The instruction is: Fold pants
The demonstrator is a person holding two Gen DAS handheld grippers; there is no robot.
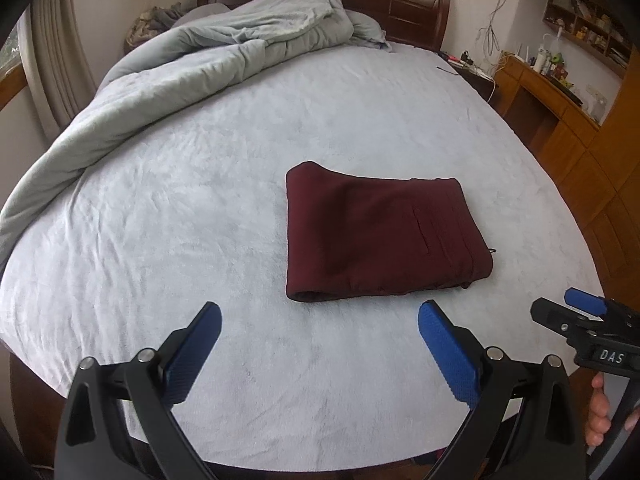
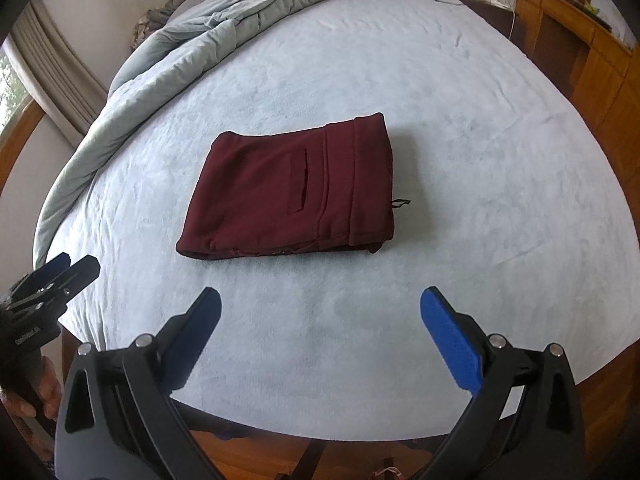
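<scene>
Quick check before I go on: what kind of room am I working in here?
A bedroom, most likely. The folded maroon pants lie on a wide bed with a dark wooden headboard, a rumpled grey duvet pushed toward it, and a cluttered wooden desk alongside.

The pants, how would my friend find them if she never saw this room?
Look at the big bed with the pale blue sheet. In its middle lies a folded dark red bundle, the pants. Everything else on the bed is pale, like the rumpled quilt.

Left gripper (image 1: 320,322): black frame, silver screws, textured blue fingers (image 1: 448,356); right gripper (image 2: 320,312) alike; bare skin
</scene>
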